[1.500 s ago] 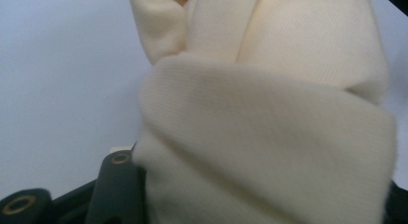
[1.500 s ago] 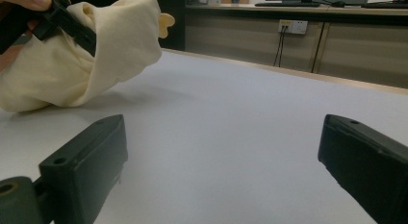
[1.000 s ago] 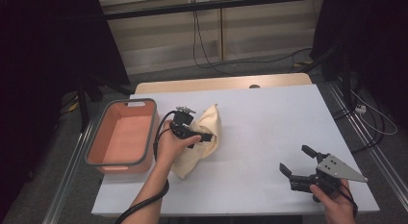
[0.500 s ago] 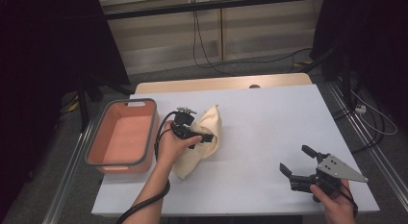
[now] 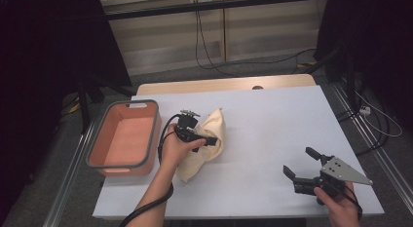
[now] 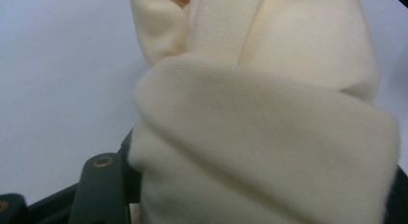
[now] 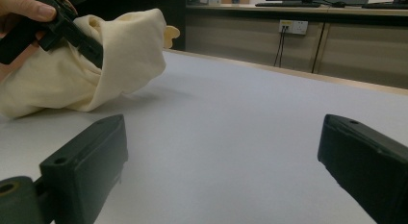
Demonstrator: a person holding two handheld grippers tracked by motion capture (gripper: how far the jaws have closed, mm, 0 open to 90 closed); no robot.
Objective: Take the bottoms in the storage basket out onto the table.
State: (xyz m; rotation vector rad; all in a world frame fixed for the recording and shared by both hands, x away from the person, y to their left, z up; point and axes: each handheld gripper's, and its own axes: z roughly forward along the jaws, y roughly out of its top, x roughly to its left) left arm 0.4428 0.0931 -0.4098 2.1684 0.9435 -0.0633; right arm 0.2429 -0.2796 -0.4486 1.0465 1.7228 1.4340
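A cream cloth (image 5: 200, 164) lies bunched on the white table (image 5: 277, 115), left of the middle. My left gripper (image 5: 212, 141) rests on it, pointing right. A thick fold of the cloth (image 6: 269, 113) fills the gap of the left gripper (image 6: 255, 185) and touches both jaws, which have just been opening. The right gripper view shows that gripper (image 7: 72, 34) lying across the cloth (image 7: 130, 51), a hand behind it. My right gripper (image 5: 298, 160) hovers near the front right corner. The right gripper (image 7: 223, 137) stands open with only bare table between its jaws.
A salmon-coloured basin (image 5: 146, 139) with a grey rim stands at the table's left edge, nothing inside it. Beyond the far edge are a wooden strip, cables on the floor and a wall of cabinets. Bare table surface lies between the cloth and my right gripper.
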